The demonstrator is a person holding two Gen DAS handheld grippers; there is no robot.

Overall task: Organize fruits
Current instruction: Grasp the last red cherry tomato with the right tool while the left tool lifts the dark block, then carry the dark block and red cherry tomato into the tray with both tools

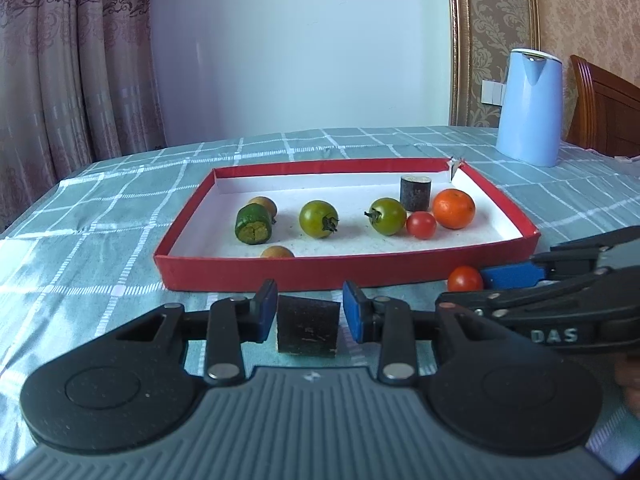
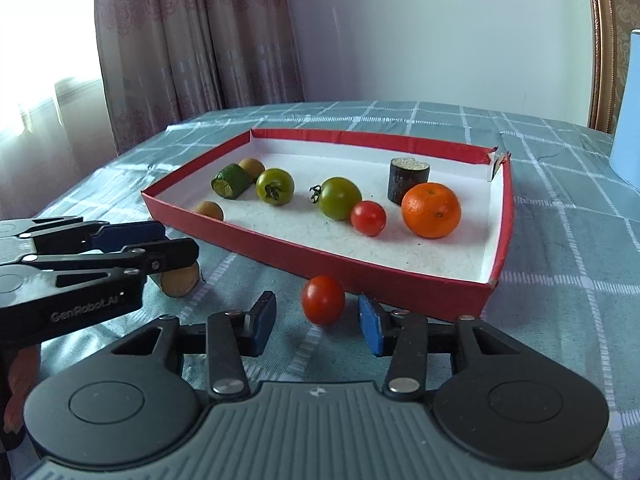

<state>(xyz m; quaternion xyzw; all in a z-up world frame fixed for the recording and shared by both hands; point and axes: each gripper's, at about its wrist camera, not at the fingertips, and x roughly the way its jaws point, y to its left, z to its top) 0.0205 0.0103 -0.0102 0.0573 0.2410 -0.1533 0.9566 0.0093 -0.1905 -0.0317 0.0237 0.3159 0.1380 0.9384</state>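
Soft daylight fills both of my views. It pours through the curtain (image 2: 160, 40) at the left, blown out to white glare in my right view. The worktop (image 1: 120, 208) carries pale sun patches and faint shadows. Fisheye bending curves the edges and darkens the corners; the centre stays sharp.

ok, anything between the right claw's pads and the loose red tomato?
No. Right wrist view: red tomato sits in the open right claw, only bare tablecloth around it.
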